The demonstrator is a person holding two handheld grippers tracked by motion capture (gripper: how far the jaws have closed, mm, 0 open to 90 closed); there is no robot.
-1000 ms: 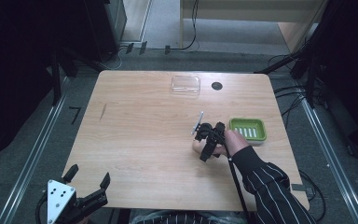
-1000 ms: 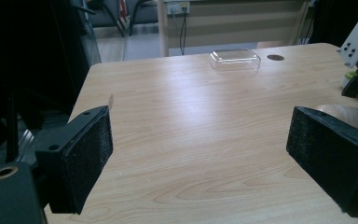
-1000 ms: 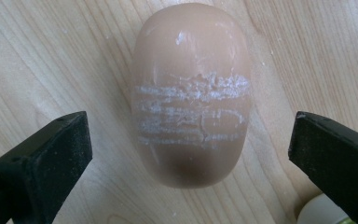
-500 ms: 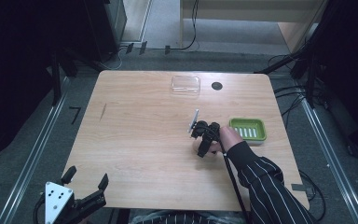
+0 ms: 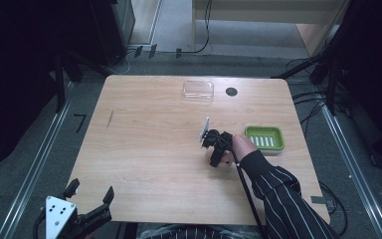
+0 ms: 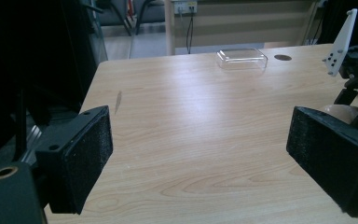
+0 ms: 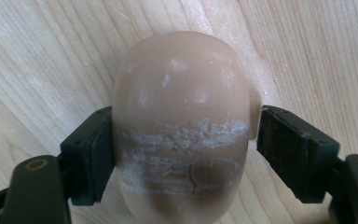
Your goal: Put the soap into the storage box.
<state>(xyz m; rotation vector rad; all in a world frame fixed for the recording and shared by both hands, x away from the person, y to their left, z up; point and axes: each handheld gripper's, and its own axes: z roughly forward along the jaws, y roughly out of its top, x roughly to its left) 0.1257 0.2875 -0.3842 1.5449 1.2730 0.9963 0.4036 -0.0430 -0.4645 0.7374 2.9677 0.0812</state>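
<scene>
A tan oval soap bar (image 7: 182,116) with white scuffs sits between the two black pads of my right gripper (image 7: 182,149), which is shut on it just above the wooden table (image 7: 37,56). From above, my right gripper (image 5: 213,145) is at the table's middle right, left of a green ribbed soap dish (image 5: 264,138), and the soap is hidden under it. My left gripper (image 5: 90,191) hangs at the near left corner, open and empty, with its pads (image 6: 86,154) wide apart.
A clear plastic lid (image 5: 198,90) lies near the far edge, with a small black hole (image 5: 231,91) to its right. The right gripper's cable (image 5: 246,191) trails back along a striped sleeve (image 5: 278,194). Bare wood spans the table's left half (image 5: 139,134).
My right gripper, with the soap, has shifted slightly left and away from the person. The left gripper has barely moved.
</scene>
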